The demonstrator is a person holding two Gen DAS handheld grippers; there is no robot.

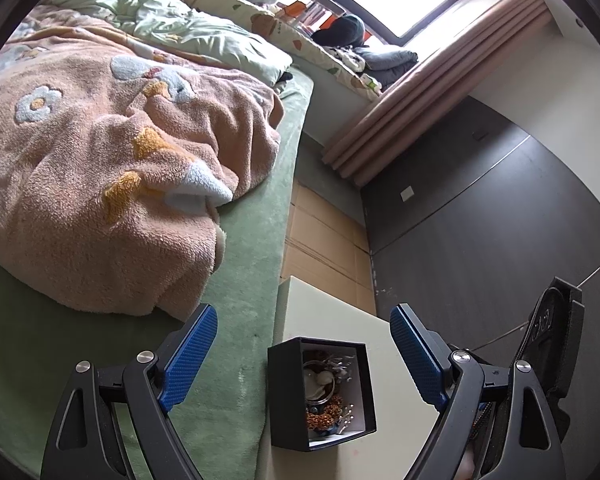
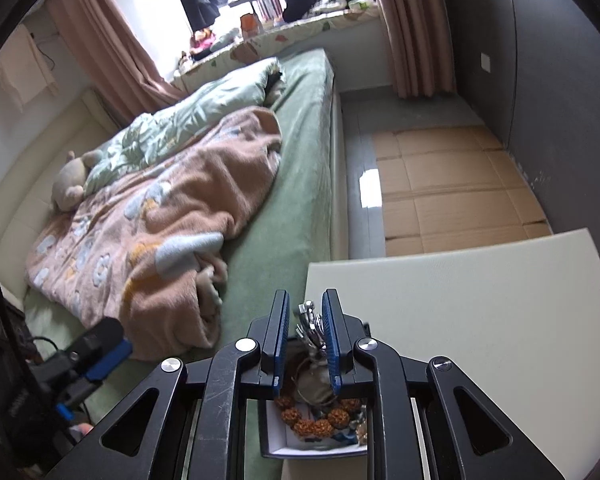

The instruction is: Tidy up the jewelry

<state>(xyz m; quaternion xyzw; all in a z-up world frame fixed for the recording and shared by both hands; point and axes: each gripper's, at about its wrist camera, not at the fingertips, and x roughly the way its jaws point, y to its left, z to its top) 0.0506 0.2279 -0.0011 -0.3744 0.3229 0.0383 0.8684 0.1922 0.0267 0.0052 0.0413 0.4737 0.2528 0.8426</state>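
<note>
So, going left to right: the left gripper (image 1: 304,344) hangs with its jaws wide apart and nothing between them. The black box (image 1: 284,396) with the jewelry sits just ahead of it and a bit below, roughly centred in the gap, on the corner of a cream table (image 1: 332,320) that's right beside the green bed (image 1: 252,264). From this side you look straight into the box: orange beads (image 1: 324,410), a pale ring-shaped piece and some small metal bits, all piled together.

The right gripper (image 2: 306,312) is the closer one, right over the box (image 2: 276,450) and pointing down into it. Its jaws are only slightly apart and there's a shiny silver piece (image 2: 310,322) sticking up between the tips. I honestly can't tell whether the pads are pinching it or have just let go. The silver piece stands more or less along the fingers.

The right view shows that silver piece up close, which the left view doesn't really pick out. The left view gives the whole box outline, which the right gripper's own frame mostly hides.

My guess is the silver piece is going into the box.
</note>
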